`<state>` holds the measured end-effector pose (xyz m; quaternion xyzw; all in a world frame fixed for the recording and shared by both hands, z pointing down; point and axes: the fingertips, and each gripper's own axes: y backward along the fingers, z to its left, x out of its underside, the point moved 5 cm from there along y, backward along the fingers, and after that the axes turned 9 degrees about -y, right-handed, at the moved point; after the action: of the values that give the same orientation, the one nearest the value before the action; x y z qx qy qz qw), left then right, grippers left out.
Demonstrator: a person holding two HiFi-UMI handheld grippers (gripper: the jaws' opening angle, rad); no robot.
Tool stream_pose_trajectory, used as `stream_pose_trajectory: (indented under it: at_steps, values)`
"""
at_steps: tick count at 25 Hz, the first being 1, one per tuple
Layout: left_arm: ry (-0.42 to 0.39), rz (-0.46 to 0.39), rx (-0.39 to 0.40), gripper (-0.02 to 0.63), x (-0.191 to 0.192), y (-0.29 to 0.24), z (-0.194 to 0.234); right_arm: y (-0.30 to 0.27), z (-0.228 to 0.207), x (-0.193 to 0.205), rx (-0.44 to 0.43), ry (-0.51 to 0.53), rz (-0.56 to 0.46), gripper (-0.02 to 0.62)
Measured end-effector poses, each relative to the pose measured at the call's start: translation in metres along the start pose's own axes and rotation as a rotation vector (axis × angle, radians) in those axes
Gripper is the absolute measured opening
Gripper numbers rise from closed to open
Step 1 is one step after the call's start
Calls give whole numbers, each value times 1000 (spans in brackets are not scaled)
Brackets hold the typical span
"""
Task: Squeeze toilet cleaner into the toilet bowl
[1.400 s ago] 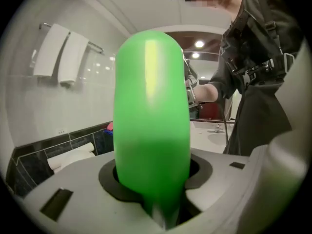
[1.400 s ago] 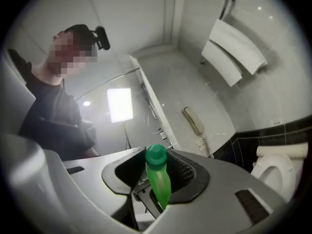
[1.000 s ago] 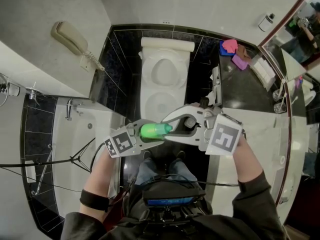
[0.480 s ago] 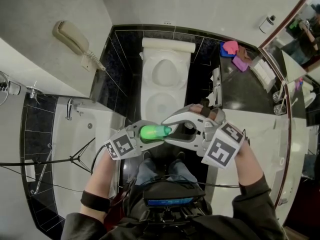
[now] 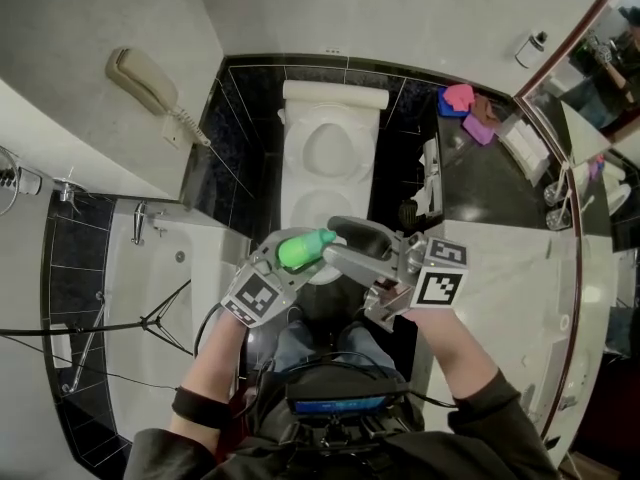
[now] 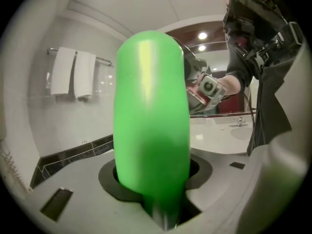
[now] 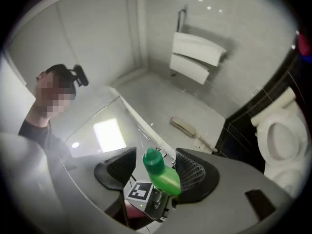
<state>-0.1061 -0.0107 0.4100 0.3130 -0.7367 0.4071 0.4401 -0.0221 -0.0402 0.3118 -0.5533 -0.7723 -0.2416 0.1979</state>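
In the head view my left gripper (image 5: 285, 260) is shut on the body of a green toilet cleaner bottle (image 5: 303, 249), held just above the near rim of the white toilet (image 5: 298, 173). The bottle's nozzle points right, into my right gripper (image 5: 338, 240). That gripper's jaws are opening: in the right gripper view its black pads (image 7: 191, 173) stand either side of the bottle's neck (image 7: 155, 162) with a gap at the left pad. The green bottle (image 6: 151, 130) fills the left gripper view, rising from between the left gripper's jaws (image 6: 158, 189).
A wall phone (image 5: 145, 80) hangs at the left, above the bathtub (image 5: 150, 268). A pale counter (image 5: 510, 268) with a mirror runs along the right, with coloured cloths (image 5: 465, 103) on a dark ledge. White towels (image 7: 195, 57) hang on a rail.
Both grippers have moved forward toward the toilet with the bottle. The right gripper's jaws have spread wider around the bottle's nozzle end, and the right hand has swung inward.
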Motion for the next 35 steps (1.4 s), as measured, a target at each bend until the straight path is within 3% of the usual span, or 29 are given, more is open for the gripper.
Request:
stream_pose_trajectory:
  at_steps: [3,7,15,16,19,24,28,35]
  values:
    - [22,13,-12,186,4,-5,1,-7,-11,16,67,-167,-45,278]
    - [33,41,-32,186,13,-9,0,-11,-13,20,114,-315,-128,276]
    - [35,98,-96,186,22,-14,4,-17,-9,13,209,-296,-109,270]
    - [32,102,-100,186,22,-15,5,-18,-9,13,216,-283,-100,233]
    - [22,105,-97,186,20,-15,6,-16,-10,13,255,-220,-72,159]
    - [35,68,-18,186,14,-13,-1,-10,-4,6,258,-63,-8,158]
    - [56,19,120,186,8,-9,-13,-6,3,8,149,82,100,160]
    - [35,-25,395,186,-3,5,-37,1,28,16,-49,493,395,156]
